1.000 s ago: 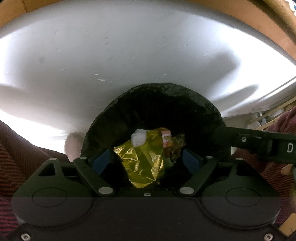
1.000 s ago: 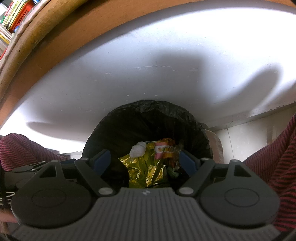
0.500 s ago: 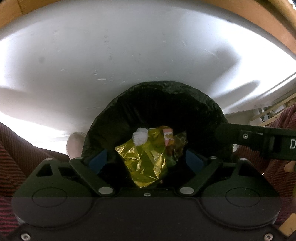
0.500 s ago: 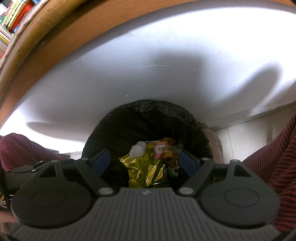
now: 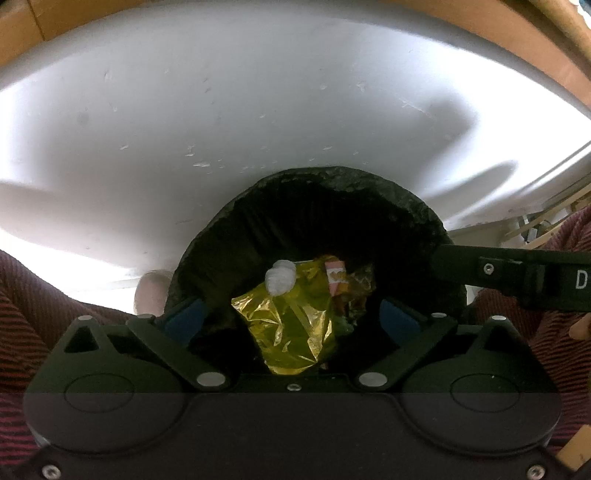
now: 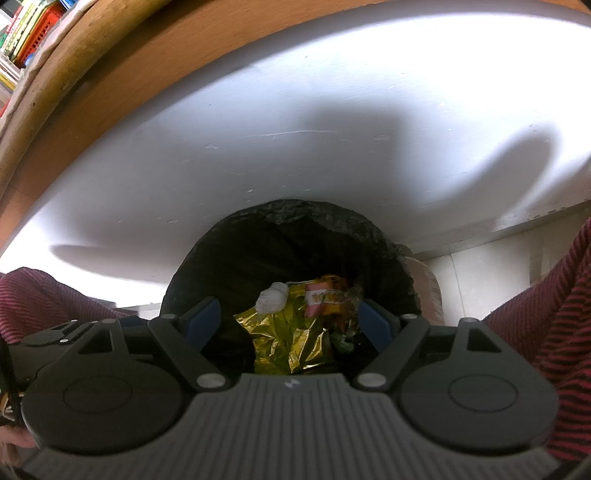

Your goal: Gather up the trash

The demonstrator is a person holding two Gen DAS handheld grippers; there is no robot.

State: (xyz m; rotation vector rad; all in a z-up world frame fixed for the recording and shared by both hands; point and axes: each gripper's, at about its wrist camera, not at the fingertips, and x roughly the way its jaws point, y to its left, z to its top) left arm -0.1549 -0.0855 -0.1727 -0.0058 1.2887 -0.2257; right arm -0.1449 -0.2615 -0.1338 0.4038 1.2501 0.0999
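A round bin lined with a black bag (image 5: 314, 206) (image 6: 295, 225) sits below both grippers against a white wall. Inside it lie a crumpled gold foil wrapper (image 5: 291, 325) (image 6: 288, 343), a white paper wad (image 5: 280, 278) (image 6: 271, 299) and a red-and-orange snack wrapper (image 5: 336, 277) (image 6: 325, 297). My left gripper (image 5: 291, 319) hangs open over the bin's mouth, its blue-padded fingers spread wide with nothing between them. My right gripper (image 6: 290, 321) is likewise open and empty above the bin. The right gripper's black body (image 5: 517, 277) shows at the right edge of the left wrist view.
A white wall (image 5: 258, 110) rises behind the bin, with a wooden ledge (image 6: 110, 66) above it. Red striped sleeves (image 5: 44, 295) (image 6: 546, 295) flank both views. Pale floor tiles (image 6: 480, 273) lie at the right, and books (image 6: 22, 33) stand at the upper left.
The left wrist view has drifted slightly, so the bin sits a little higher in it. The right wrist view and the trash in the bin are unchanged.
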